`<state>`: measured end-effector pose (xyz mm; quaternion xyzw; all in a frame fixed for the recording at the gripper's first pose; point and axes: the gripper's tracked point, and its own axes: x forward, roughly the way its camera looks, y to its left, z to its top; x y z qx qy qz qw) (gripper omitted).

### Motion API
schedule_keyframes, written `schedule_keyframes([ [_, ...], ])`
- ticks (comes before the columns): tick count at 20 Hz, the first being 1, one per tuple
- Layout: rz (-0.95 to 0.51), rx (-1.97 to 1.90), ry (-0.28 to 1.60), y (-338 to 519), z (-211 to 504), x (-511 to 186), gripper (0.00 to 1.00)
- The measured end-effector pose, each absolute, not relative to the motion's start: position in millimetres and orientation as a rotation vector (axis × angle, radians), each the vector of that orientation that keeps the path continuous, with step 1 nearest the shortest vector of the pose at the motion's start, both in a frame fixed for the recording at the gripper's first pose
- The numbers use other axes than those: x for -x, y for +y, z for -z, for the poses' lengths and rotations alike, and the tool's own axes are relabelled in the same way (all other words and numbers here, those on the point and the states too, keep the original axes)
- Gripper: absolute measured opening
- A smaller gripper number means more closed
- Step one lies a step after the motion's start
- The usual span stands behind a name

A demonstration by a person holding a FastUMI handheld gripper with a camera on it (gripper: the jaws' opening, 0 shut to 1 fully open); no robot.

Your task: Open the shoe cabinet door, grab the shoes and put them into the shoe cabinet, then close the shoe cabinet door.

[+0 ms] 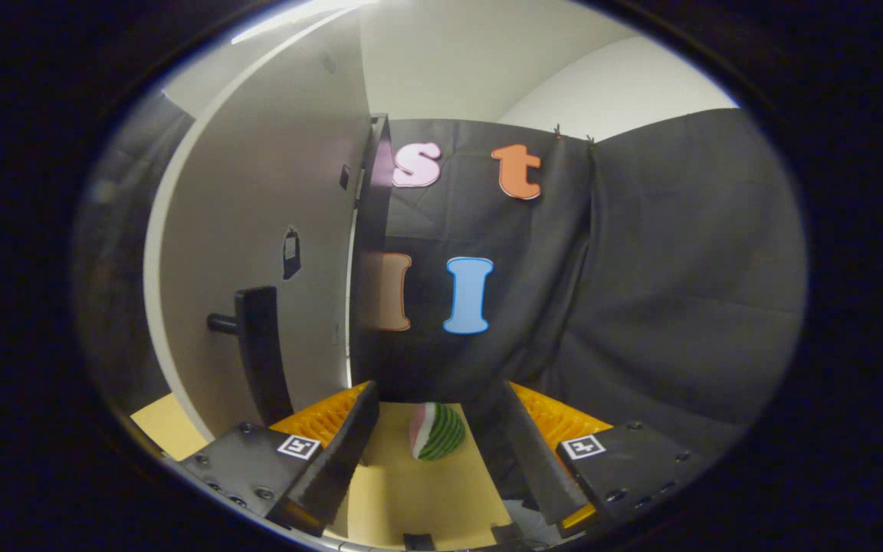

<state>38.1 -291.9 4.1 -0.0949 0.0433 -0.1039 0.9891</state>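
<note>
The shoe cabinet's pale door [257, 253] stands to the left of my fingers, swung out so I see its face at an angle. A dark vertical handle [261, 353] on a short peg sticks out of it, just left of and above my left finger. My gripper [438, 441] is open, with nothing between its fingers. The left finger [338, 452] is close to the foot of the handle but apart from it.
A small striped green, white and pink object [436, 431] like a watermelon slice lies on the tan table [426, 498] between and just ahead of my fingers. The black cloth wall [641, 307] hangs beyond, close behind the table.
</note>
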Motion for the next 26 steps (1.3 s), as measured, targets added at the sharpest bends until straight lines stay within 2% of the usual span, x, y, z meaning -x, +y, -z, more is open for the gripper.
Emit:
schedule_keyframes([
  [1, 0.147, 0.173, 0.098, -281, -2, -45, 0.95],
  [4, 0.128, 0.149, 0.066, -281, -6, -50, 0.87],
  [9, 0.067, 0.122, 0.06, -278, -15, -57, 0.97],
  [14, 0.066, 0.116, 0.078, -277, -9, -55, 0.97],
  [17, 0.071, 0.137, 0.068, -270, -9, -56, 0.93],
  [26, 0.027, 0.105, 0.081, -179, 5, -55, 0.92],
])
